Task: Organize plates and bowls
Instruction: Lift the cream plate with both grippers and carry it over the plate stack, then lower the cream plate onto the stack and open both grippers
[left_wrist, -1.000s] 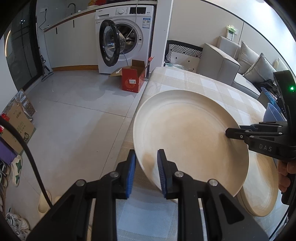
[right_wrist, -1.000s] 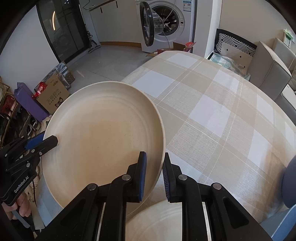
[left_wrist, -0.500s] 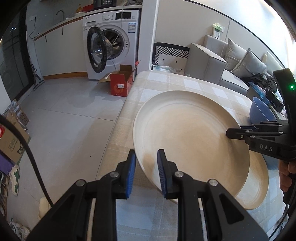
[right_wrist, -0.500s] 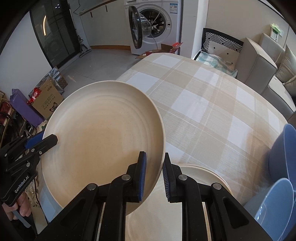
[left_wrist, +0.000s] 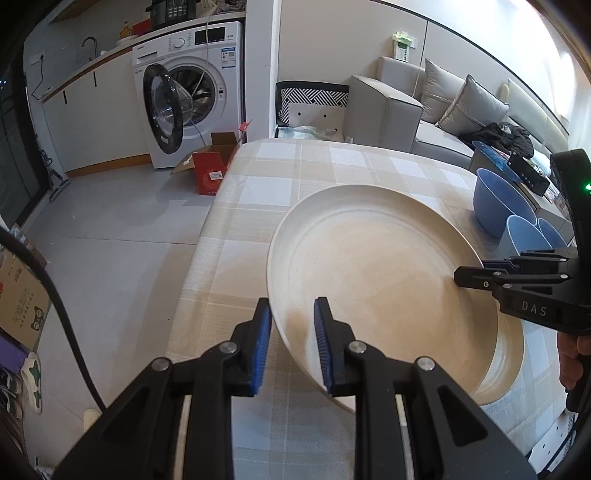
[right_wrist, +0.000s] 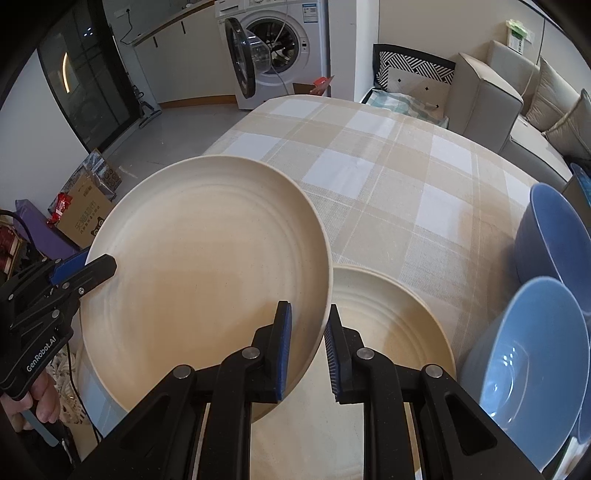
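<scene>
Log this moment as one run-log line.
left gripper: shut on held plate rim | right gripper: shut on opposite rim | held plate: lifted, tilted | second plate: on tablecloth | blue bowls: right side

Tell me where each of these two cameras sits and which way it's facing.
Left wrist: rides on the left tongs, looking down along them over the held cream plate toward the washing machine; the right tongs and a hand show.
Right wrist: rides on the right tongs, looking down over the same plate, a second plate and blue bowls; the left tongs and a hand show.
Shared: the held plate clamped at opposite rims, checked tablecloth, washing machine, sofa.
</scene>
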